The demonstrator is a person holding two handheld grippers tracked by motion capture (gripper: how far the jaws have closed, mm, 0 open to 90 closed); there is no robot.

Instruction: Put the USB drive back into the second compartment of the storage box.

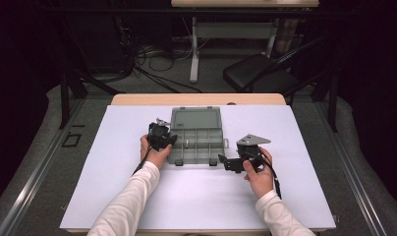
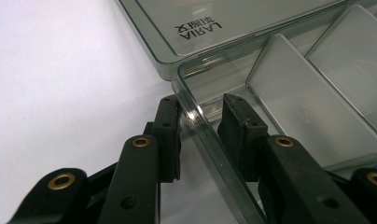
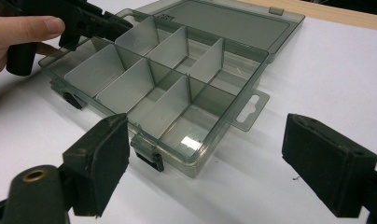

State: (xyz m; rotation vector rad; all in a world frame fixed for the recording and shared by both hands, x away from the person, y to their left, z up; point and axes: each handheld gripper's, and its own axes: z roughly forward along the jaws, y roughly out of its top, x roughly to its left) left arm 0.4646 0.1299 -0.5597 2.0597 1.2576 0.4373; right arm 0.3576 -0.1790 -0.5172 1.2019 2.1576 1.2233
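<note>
Divided plastic box [image 1: 196, 142]: centre of white worktop [image 1: 113, 187], lid laid open flat on far side, long axis left-right. Left tool [image 2: 200, 119]: jaws narrowed astride the box's left wall, not visibly clamping. Right tool [image 3: 205, 163]: wide open, empty, near front right corner.

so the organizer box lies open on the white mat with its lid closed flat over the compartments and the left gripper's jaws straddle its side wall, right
Not quite: the lid is swung open and lies flat behind the compartments, as the right gripper view shows. The rest holds: the organizer box sits on the white mat, and the left gripper has one jaw on each side of its side wall.
</note>
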